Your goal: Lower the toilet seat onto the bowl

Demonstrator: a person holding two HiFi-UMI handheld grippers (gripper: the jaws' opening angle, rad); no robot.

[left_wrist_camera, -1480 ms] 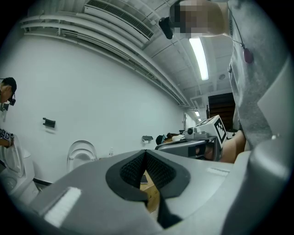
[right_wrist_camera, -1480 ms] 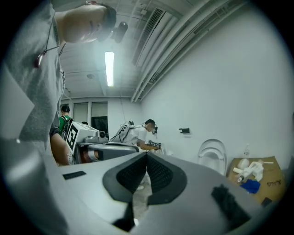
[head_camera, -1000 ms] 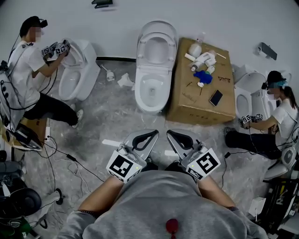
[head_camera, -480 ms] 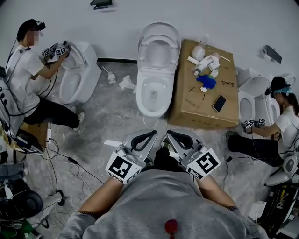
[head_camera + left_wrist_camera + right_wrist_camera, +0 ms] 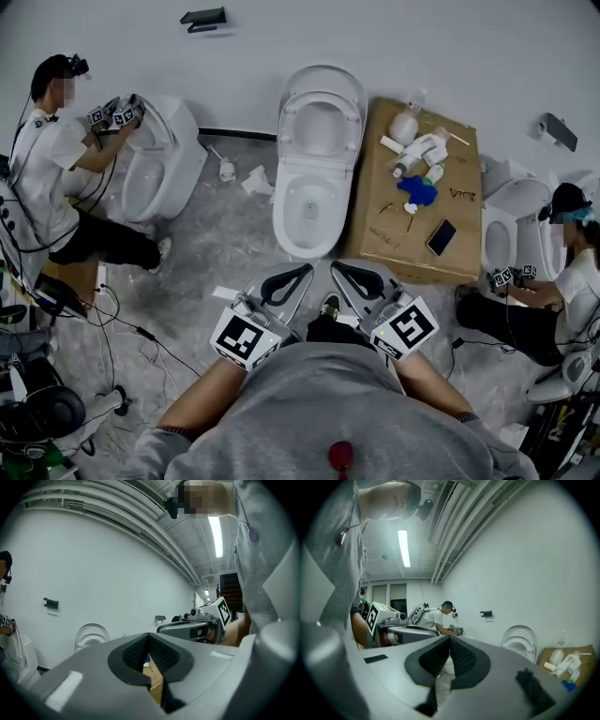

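The white toilet (image 5: pixel 307 192) stands against the far wall, its seat and lid (image 5: pixel 322 105) raised upright over the open bowl. Both grippers hover side by side over the floor, a short way in front of the bowl, pointing at it. My left gripper (image 5: pixel 300 272) is shut with nothing in it, and so is my right gripper (image 5: pixel 343 270). In the left gripper view the raised seat (image 5: pixel 91 636) shows beyond the closed left gripper (image 5: pixel 149 636). The right gripper view shows the same seat (image 5: pixel 520 641) to the right of the closed right gripper (image 5: pixel 450 640).
A cardboard box (image 5: pixel 450 239) with bottles, a blue item and a phone sits right of the toilet. One person (image 5: pixel 52 159) works at another toilet (image 5: pixel 155 159) on the left, another person (image 5: pixel 562 272) on the right. Cables (image 5: pixel 122 323) trail on the left floor.
Both grippers have moved forward together toward the toilet, which now sits lower and nearer in the head view. Their jaws stay shut.
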